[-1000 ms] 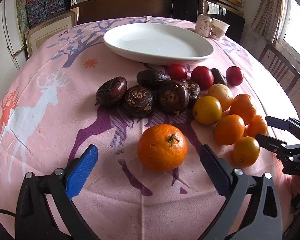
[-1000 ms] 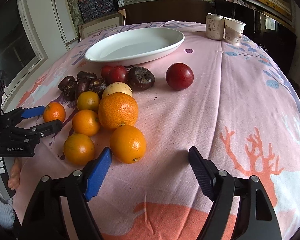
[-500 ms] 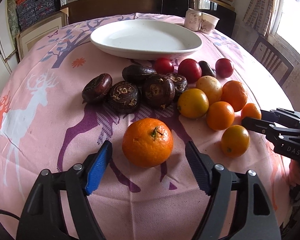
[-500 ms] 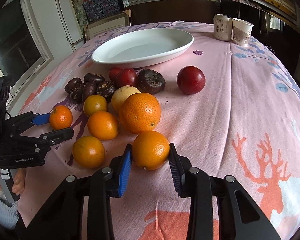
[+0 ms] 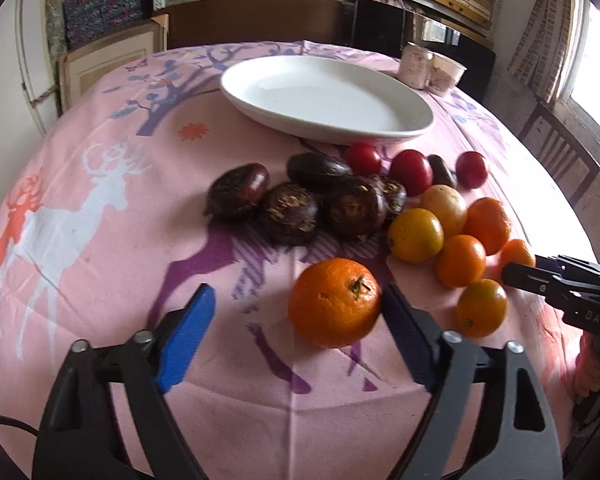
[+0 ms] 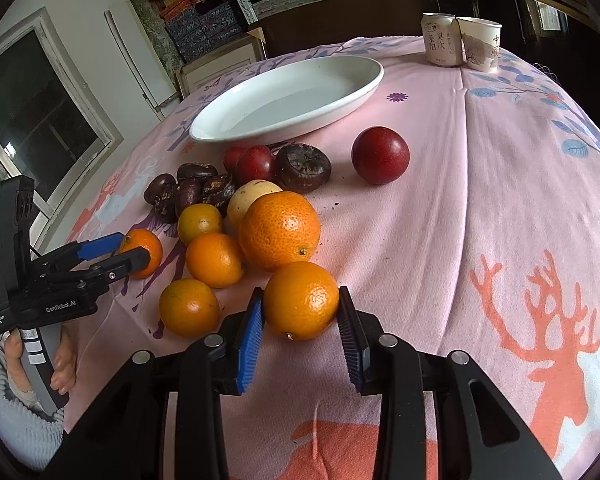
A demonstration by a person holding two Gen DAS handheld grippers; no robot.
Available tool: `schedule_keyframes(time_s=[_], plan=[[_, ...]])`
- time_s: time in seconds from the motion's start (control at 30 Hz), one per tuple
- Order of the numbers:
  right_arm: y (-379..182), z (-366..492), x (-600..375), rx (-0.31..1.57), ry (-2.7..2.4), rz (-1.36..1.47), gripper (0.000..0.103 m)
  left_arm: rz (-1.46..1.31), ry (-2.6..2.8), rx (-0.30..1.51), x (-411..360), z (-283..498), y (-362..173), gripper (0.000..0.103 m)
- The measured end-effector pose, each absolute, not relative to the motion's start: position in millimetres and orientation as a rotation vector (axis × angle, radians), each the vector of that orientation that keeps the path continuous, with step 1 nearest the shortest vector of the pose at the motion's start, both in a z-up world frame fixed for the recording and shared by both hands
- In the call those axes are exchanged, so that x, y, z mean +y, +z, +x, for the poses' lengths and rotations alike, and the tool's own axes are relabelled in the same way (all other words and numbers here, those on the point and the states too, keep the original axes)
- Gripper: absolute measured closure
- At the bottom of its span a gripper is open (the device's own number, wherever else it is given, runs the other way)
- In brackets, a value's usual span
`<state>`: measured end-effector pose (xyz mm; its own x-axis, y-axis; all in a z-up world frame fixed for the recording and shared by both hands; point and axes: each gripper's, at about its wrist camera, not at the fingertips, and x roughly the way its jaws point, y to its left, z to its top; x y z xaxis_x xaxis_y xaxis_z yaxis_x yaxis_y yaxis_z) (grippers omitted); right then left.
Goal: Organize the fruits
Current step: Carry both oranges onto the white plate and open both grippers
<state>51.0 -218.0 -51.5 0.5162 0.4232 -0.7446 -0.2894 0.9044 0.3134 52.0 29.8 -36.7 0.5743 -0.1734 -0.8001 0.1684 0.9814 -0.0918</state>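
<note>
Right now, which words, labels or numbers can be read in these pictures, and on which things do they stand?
"GenRobot.AI": left gripper body, right wrist view.
"Data Acquisition System": same body, small but legible.
"DAS": right gripper body, left wrist view.
Can: Chinese characters, too small to read surely.
Cup: Chinese characters, partly hidden, unreadable.
Handle sticker: blurred.

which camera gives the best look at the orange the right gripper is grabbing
The right wrist view: the orange sits large and unblocked between the right gripper pads. The left wrist view shows only its small top edge behind that gripper's fingers.
</note>
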Motion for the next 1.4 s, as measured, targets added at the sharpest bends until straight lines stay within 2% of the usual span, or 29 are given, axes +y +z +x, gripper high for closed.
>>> schedule_keyframes(time_s=[0.07,0.1,0.37,0.53,0.7,0.93,1.07,1.13,1.2,1.23,1.27,1.4], plan=[[-51.3,51.0,-218.0,0.936,0.431,0.158,0.066,0.054,-0.191,0.949,18.9,51.0,-40.4,0.046],[-51.3,51.0,-218.1,0.936,0.431,0.159,0.066,0.072,-0.206,0.945,14.6,49.4,-39.7,0.058],[-44.7,43.6,-222.4,0.889,0.437,0.173,0.067,0.044,-0.220,0.923,19.8,43.9,-32.8,0.058],[-16.0,48.1,-226.5,0.823,0.408,0.167,0.067,0.037,-0.235,0.867,21.0,68.3,0.8,0.058],[13.8,93.0,-215.9,0.788,0.386,0.173,0.067,-0.009,-0.242,0.842,16.4,122.1,22.9,0.058],[13.8,179.8,-182.9,0.802,0.392,0.236,0.067,-0.061,-0.231,0.887,16.5,193.3,6.2,0.058],[-10.2,205.6,-172.8,0.848,0.385,0.241,0.064,-0.087,-0.236,0.898,28.6,206.5,-2.9,0.050],[-17.5,208.7,-175.4,0.858,0.389,0.258,0.058,-0.127,-0.246,0.890,34.2,207.9,-0.3,0.040],[-17.4,205.3,-180.5,0.842,0.390,0.286,0.057,-0.154,-0.261,0.883,36.9,206.3,2.0,0.026],[-14.5,202.0,-182.8,0.829,0.397,0.295,0.057,-0.147,-0.246,0.874,37.2,204.2,3.2,0.023],[-11.0,197.7,-185.1,0.811,0.397,0.301,0.056,-0.137,-0.233,0.863,37.4,200.9,4.6,0.020],[-1.8,181.5,-199.3,0.756,0.386,0.332,0.051,-0.130,-0.228,0.835,41.1,187.1,10.4,0.019]])
